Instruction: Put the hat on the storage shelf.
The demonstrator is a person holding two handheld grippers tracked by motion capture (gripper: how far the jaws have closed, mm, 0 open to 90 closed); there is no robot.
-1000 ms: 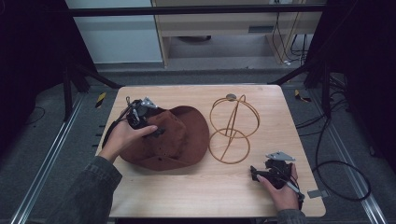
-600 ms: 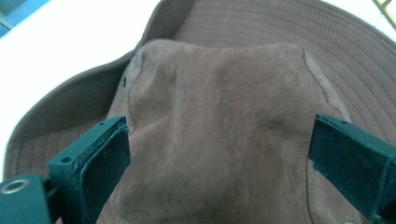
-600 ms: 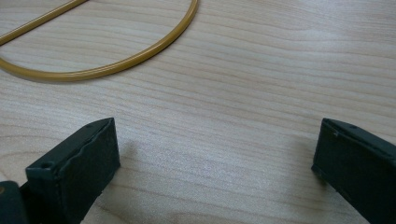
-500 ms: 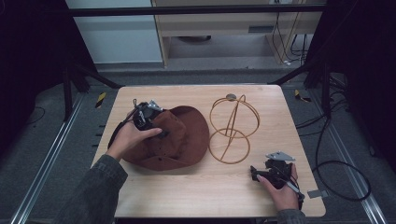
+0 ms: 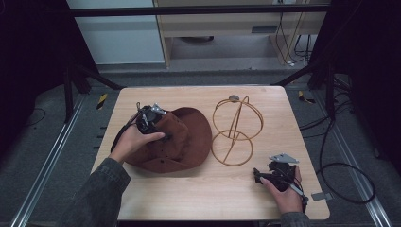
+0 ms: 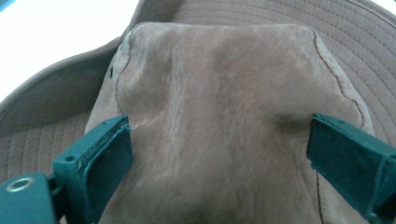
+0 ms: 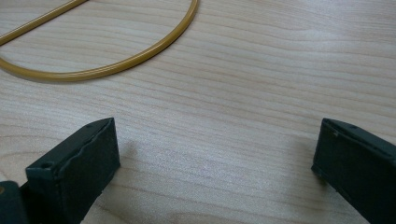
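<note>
Straddling hat (image 6: 224,116) crown, left gripper (image 6: 219,154) fingers apart; brim cut off; right gripper (image 7: 215,163) released.

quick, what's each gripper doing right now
left gripper: open, jaws astride the brown hat crown.
right gripper: open, holding nothing, over the table.

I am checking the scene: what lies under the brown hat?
The brown hat rests on the wooden table. Anything beneath its crown is covered and cannot be seen.
</note>
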